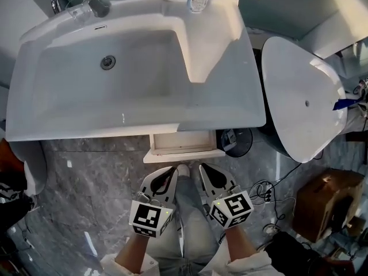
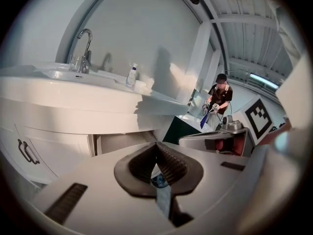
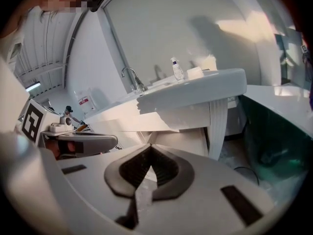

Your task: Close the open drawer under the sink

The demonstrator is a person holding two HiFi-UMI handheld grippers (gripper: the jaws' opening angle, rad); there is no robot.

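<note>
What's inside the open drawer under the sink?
Only the front strip of the drawer shows, and that part looks bare. The rest runs back under the sink, which covers it, so anything there cannot be seen.

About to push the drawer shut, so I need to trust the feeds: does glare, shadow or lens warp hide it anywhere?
Head view: sharp, evenly lit, the open drawer plain below the sink rim. Left gripper view: heavy fisheye, dark corners, drawer shaded under the sink. Right gripper view: same warp, a sun patch on the wall, drawer lit.
</note>
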